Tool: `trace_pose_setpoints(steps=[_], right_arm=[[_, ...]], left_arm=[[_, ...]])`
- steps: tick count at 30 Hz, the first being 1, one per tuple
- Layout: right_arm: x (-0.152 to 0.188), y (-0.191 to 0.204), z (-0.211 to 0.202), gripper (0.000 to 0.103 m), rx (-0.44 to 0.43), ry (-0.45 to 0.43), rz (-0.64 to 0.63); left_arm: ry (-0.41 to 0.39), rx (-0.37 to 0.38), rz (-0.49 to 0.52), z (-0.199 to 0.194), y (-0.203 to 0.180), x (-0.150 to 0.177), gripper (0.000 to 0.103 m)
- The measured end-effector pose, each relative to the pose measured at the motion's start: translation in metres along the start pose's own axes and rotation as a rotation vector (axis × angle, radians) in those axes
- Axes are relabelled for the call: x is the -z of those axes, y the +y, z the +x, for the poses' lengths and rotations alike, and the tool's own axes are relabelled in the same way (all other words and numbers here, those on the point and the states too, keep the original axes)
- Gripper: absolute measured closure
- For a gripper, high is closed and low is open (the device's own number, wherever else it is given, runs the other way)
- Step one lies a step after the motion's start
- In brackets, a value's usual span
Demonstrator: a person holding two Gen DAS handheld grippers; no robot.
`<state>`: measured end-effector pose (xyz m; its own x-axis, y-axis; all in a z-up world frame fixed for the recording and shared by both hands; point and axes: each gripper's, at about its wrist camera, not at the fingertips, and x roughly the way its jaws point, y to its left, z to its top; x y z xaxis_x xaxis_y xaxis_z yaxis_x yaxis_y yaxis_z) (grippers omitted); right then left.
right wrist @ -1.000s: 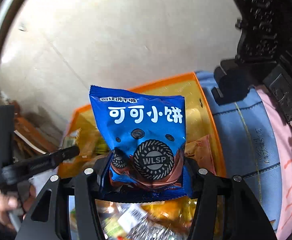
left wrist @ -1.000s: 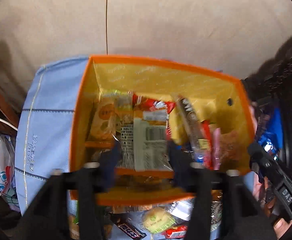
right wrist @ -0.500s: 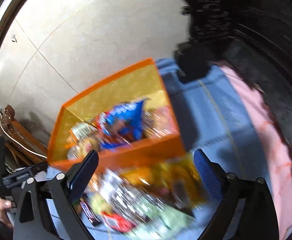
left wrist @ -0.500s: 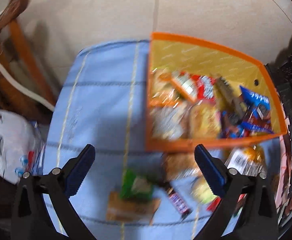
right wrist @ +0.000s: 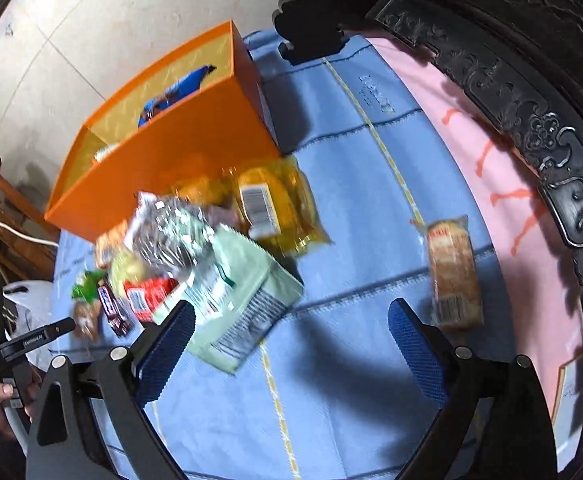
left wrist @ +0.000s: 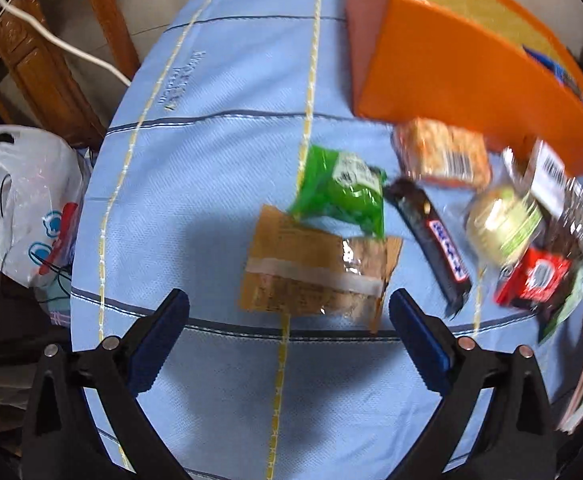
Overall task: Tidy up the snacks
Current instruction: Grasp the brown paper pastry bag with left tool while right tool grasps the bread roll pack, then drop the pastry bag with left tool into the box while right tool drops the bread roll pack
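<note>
- Snacks lie on a light blue cloth [left wrist: 219, 152] with yellow and dark lines across it.
- The left gripper [left wrist: 289, 326] is wide open and holds nothing. It hangs over the cloth with its blue pads apart.
- Just past it lies a brown snack pack [left wrist: 315, 272], flat on the cloth, between the two fingers but not touching them.
- A green snack pack [left wrist: 341, 192] sits right behind the brown one and touches its far edge.
- To the right of those lie a dark chocolate bar [left wrist: 431, 232], a round pale cake in clear wrap [left wrist: 499, 224] and a small red pack [left wrist: 535, 280], all close together.
- The orange box [left wrist: 451, 64] stands at the far right of the cloth. A blue cookie bag [right wrist: 179, 90] pokes up inside it.
- The right gripper [right wrist: 291, 338] is wide open too, with nothing in it.
- A pale green packet [right wrist: 247, 296] lies near its left finger [right wrist: 167, 344], part of the pile in front of the box.
- A shiny silver bag [right wrist: 175, 232] and a yellow snack pack [right wrist: 275, 204] are in that pile too, next to the box.
- A long orange-brown cake pack [right wrist: 453, 272] lies alone on the right, well apart from the pile, near a pink cloth [right wrist: 491, 152].
- A white plastic bag [left wrist: 23, 204] sits off the left edge of the blue cloth, by a wooden chair [left wrist: 39, 60].
- The person's hand [right wrist: 3, 400] holding the other tool shows at the far left of the right camera view.
</note>
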<state>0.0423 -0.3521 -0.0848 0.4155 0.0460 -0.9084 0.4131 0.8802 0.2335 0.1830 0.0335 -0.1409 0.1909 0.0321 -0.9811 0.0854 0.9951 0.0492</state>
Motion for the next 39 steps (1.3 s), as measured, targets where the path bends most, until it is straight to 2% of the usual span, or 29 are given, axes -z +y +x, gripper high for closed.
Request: trace_pose_setpoints(steps=[3, 8, 9, 10, 11, 13, 14, 19, 22, 23, 25, 26, 27, 29, 33, 35, 39], right_arm=[[0.005, -0.008, -0.002, 0.006, 0.023, 0.001, 0.014], [0.005, -0.027, -0.007, 0.006, 0.05, -0.004, 0.056], [0.005, -0.031, -0.009, 0.006, 0.059, -0.008, 0.062], [0.005, -0.033, -0.009, 0.006, 0.067, -0.011, 0.066], [0.005, -0.038, -0.01, 0.006, 0.082, -0.017, 0.074], [0.005, -0.046, -0.01, 0.006, 0.106, -0.021, 0.084], [0.006, -0.053, -0.01, 0.006, 0.129, -0.022, 0.095], [0.005, -0.074, 0.005, 0.006, 0.204, 0.015, 0.134], [-0.005, -0.075, 0.02, 0.007, 0.255, -0.014, 0.101], [-0.008, -0.075, 0.028, 0.012, 0.272, -0.003, 0.079], [-0.013, -0.075, 0.047, 0.06, 0.317, 0.052, 0.033], [-0.013, -0.078, 0.056, 0.067, 0.311, 0.087, 0.03], [-0.015, -0.079, 0.055, 0.068, 0.299, 0.074, 0.037], [-0.014, -0.076, 0.054, 0.068, 0.287, 0.095, 0.014], [-0.011, -0.062, 0.025, 0.068, 0.178, 0.033, 0.009], [-0.009, -0.046, 0.014, 0.068, 0.108, 0.017, -0.022], [-0.013, -0.019, 0.004, 0.068, 0.025, -0.003, -0.056]], left_arm=[[0.015, -0.019, 0.031, 0.012, -0.01, -0.002, 0.005], [0.098, -0.033, 0.042, 0.047, -0.018, -0.009, 0.004], [0.088, -0.018, 0.027, 0.047, -0.015, -0.009, 0.008], [0.077, 0.029, -0.014, 0.046, -0.008, -0.009, 0.014], [0.071, 0.044, -0.039, 0.045, -0.003, -0.01, 0.023], [0.057, 0.05, -0.05, 0.04, 0.005, -0.011, 0.034], [0.056, 0.069, -0.047, 0.038, 0.007, -0.011, 0.044], [0.067, 0.116, -0.083, 0.038, 0.019, -0.009, 0.045], [0.065, 0.102, -0.076, 0.041, 0.02, -0.009, 0.044], [0.064, 0.096, -0.069, 0.041, 0.018, -0.008, 0.044], [0.063, 0.094, -0.067, 0.04, 0.016, -0.007, 0.044], [0.063, 0.097, -0.067, 0.038, 0.015, -0.007, 0.045], [0.065, 0.099, -0.065, 0.038, 0.016, -0.006, 0.046], [0.065, 0.097, -0.06, 0.032, 0.016, 0.0, 0.047], [0.021, 0.127, -0.056, 0.004, 0.013, 0.018, 0.047], [0.0, 0.138, -0.056, -0.008, 0.017, 0.022, 0.047], [-0.034, 0.159, -0.067, -0.031, 0.022, 0.027, 0.047]])
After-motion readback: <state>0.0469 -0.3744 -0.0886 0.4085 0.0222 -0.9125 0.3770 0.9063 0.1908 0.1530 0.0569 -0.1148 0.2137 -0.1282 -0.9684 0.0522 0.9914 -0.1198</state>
